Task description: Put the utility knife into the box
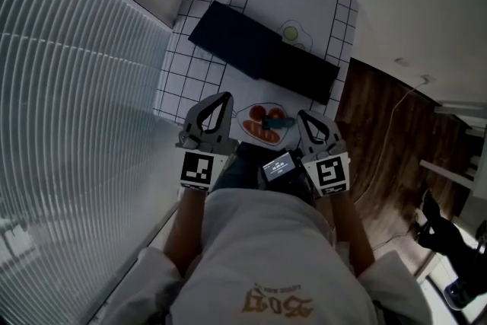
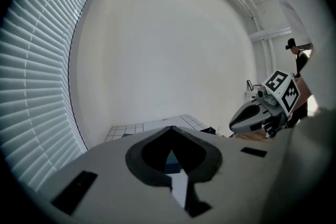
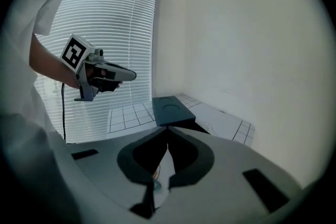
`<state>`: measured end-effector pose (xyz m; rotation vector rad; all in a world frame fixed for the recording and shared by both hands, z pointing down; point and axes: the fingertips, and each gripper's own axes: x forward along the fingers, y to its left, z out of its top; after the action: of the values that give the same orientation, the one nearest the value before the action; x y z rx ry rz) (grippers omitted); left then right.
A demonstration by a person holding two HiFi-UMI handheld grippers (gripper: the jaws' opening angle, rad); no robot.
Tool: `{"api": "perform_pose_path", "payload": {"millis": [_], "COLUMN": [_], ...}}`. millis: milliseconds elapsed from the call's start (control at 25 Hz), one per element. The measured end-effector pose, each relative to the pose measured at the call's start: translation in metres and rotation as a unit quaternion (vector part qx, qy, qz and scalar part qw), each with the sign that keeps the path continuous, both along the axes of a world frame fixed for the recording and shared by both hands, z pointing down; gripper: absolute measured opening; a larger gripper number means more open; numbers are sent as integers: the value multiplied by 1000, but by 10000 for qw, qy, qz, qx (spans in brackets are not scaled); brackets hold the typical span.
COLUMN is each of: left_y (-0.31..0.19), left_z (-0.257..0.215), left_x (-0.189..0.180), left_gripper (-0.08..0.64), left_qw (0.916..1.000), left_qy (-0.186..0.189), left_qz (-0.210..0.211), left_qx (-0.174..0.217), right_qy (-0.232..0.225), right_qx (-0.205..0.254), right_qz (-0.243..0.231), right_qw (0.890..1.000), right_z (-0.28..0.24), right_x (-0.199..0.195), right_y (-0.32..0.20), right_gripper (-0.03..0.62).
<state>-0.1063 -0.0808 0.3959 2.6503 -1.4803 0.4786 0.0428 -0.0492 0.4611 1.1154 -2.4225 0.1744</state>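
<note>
Nearest you, both tools are empty with their jaws together. The left tool (image 1: 226, 97) and the right tool (image 1: 303, 116) hover side by side above the near end of the bench (image 1: 176, 80), which is covered in a white cloth with a black grid.

Just beyond the tips, between the two tools, sits a round white plate (image 1: 245, 113). The small teal-blue utility knife (image 1: 278, 121) lies on it, touching the red-orange food pieces (image 1: 259, 133). Further along the bench lies the flat dark box (image 1: 236, 40), which seems to be open in two halves. It is well apart from the knife.

**What could go wrong**
- With the jaws together you would only push the knife across the plate, so part them before you go down.
- The knife rests against the food, so a wide closing could pinch a piece along with it or smear the pads.
- The handle looks slim and smooth. Gripped near one end, it may swing or slip out on the way over to the box.
- Pressing on the plate's rim could tip the plate or slide it on the cloth.

**Count**
- Two tools
- One knife
- One plate
- One box in two dark halves
- About three food pieces, though the head view is too small to be sure
</note>
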Motion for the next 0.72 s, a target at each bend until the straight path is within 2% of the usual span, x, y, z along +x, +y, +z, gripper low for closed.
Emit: {"api": "perform_pose_path", "payload": {"millis": [280,720], "left_y": [0,8], "left_z": [48,104], "left_x": [8,19], "left_gripper": [8,8], "left_qw": [9987,9931], "left_qy": [-59,-189], "left_qz": [266,616], "left_qx": [-439,-981], "right_qy": [210,594], "right_qx": [-342,-548], "right_qz": [-179,-605], "right_qw": [9990,9949], "right_z": [33,74], "right_x": [-8,-17], "right_y": [3,7], "right_gripper": [9,9]}}
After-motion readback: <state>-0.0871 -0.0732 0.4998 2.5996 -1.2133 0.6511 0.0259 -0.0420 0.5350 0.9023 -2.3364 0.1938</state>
